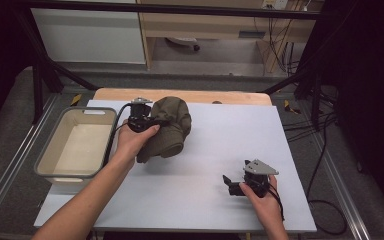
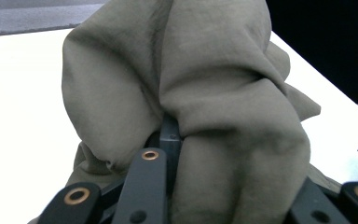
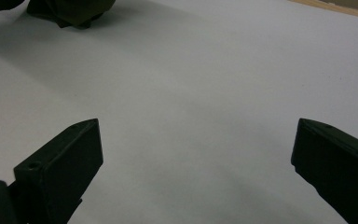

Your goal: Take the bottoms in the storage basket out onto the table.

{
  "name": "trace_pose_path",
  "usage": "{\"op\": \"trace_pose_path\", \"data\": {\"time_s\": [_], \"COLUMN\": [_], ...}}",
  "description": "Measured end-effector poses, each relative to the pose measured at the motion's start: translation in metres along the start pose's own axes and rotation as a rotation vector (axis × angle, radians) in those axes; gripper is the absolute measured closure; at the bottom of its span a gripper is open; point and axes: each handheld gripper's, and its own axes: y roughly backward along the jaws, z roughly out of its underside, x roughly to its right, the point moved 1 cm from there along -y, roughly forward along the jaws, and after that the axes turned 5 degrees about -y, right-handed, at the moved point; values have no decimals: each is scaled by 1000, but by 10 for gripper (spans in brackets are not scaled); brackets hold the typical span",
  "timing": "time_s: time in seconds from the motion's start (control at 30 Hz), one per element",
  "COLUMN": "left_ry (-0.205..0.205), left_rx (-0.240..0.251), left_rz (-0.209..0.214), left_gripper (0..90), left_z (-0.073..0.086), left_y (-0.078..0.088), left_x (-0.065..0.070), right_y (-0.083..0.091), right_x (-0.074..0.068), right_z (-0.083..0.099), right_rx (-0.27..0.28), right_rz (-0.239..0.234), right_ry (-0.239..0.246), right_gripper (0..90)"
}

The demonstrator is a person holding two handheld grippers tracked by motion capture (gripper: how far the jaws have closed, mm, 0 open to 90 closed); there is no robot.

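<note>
**Ana:** White sheet over a wooden table (image 1: 180, 95), dark floor and cables all round. What's on it?

**Ben:** One olive-green garment (image 1: 172, 127), bunched into a soft heap at about eleven o'clock from the sheet's middle. At nine o'clock of the heap, off the sheet's left edge, stands a grey bin (image 1: 47, 150) with nothing visible inside.

**Ana:** And the tongs?

**Ben:** The left gripper (image 1: 152, 122) is clamped on the cloth. In the left gripper view the jaws are drawn in close with a thick fold of the garment (image 2: 191, 93) pinched between them and spilling over both sides. The right gripper (image 1: 232, 185) sits down at five o'clock on the sheet, well apart from the heap, jaws spread wide over bare white surface with nothing between them; the right gripper view shows the gap clearly (image 3: 196, 154).

**Ana:** How will the cloth behave?

**Ben:** Light and limp, I'd judge. No stiffness at all, so whatever isn't pinched will sag and trail. Not fragile, not slippery; woven fabric bites well under the pads.

**Ana:** Best place to hold?

**Ben:** A gathered fold several layers thick, as the left has now. A single layer could slide out. For the bin, lift high enough that the hanging tail clears the rim.
</note>
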Motion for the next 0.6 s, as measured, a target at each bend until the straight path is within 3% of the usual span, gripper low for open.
{"op": "trace_pose_path", "data": {"time_s": [0.6], "left_ry": [-7], "left_rx": [-13], "left_rz": [20], "left_gripper": [720], "left_z": [7], "left_y": [-13], "left_x": [10], "right_y": [0], "right_x": [0], "right_z": [0], "right_rx": [-3], "right_rz": [1], "right_ry": [10], "right_gripper": [26]}}
